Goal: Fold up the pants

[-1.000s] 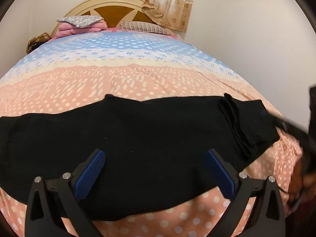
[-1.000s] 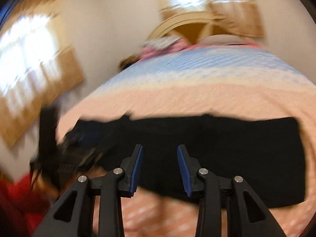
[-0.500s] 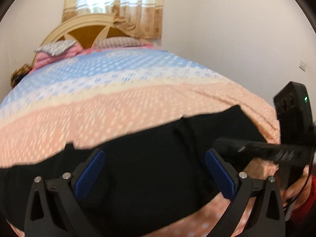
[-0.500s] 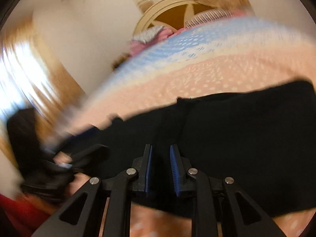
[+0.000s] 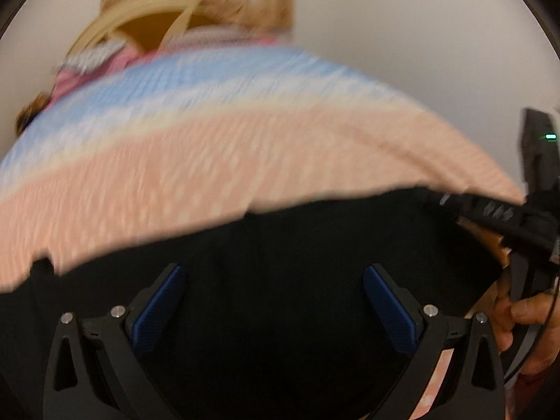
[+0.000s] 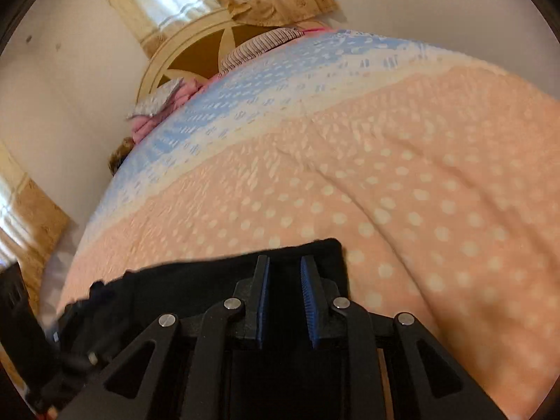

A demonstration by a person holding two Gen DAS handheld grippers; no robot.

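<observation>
Black pants (image 5: 266, 332) lie flat across the near edge of a bed. My left gripper (image 5: 274, 269) hovers over them, open wide, with only flat cloth under the blue pads. The view is blurred by motion. My right gripper (image 6: 284, 260) has its jaws a narrow gap apart, its tips at the far right corner of the pants (image 6: 192, 280). Black cloth shows in the gap, and the pads do not visibly press on it. In the left wrist view the right gripper (image 5: 441, 199) reaches in from the right to that same edge, held by a person's hand (image 5: 525, 315).
The bedspread (image 6: 420, 192) is peach with pale dots, then cream and blue bands farther back. Pillows (image 6: 259, 49) and a pink blanket lie against the arched headboard (image 6: 196, 59). Curtained windows stand behind and at left. A plain wall runs along the right.
The right gripper's jaws have narrowed, and it has rolled and slid right along the pants to their end. The left gripper has also slid right, still open wide.
</observation>
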